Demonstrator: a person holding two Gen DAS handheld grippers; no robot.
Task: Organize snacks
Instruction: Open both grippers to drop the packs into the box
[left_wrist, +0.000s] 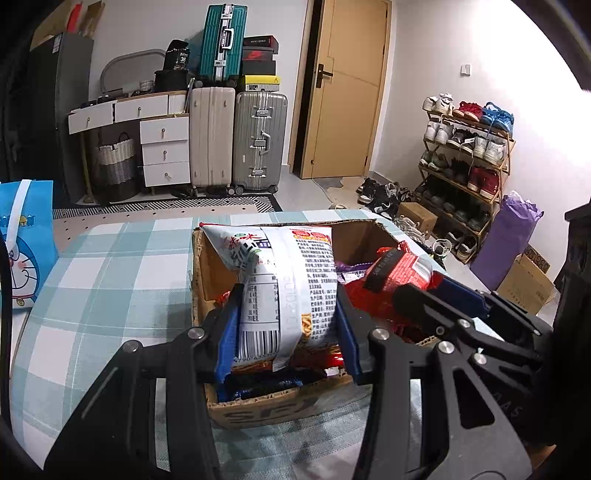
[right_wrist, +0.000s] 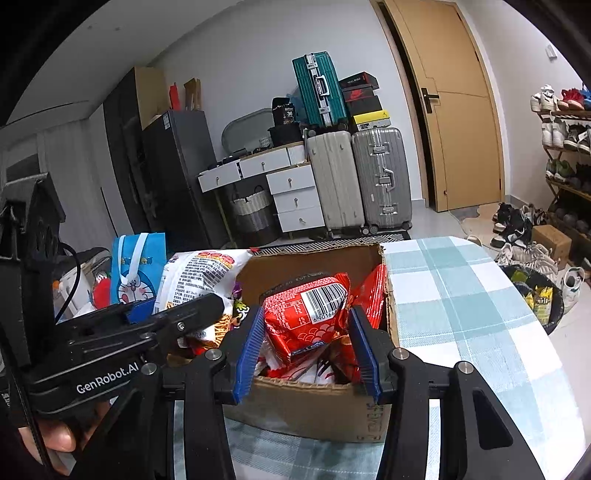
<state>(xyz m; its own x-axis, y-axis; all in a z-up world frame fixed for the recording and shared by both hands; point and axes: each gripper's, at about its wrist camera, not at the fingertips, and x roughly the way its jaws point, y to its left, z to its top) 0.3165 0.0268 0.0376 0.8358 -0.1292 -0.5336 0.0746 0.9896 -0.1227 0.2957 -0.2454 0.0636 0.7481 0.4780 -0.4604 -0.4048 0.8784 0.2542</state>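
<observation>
So the cardboard box sits on the checked tablecloth, with plenty of bare cloth to its left and more to its right in the right wrist view, where the table edge drops off to the floor. The box is stuffed with red and purple packets. Left gripper is clamped on a white noodle bag above the box; right gripper is squeezing a red snack pack with a barcode. "GenRobot.AI" is printed on the left gripper; the box lettering looks like "SF", hard to say.
</observation>
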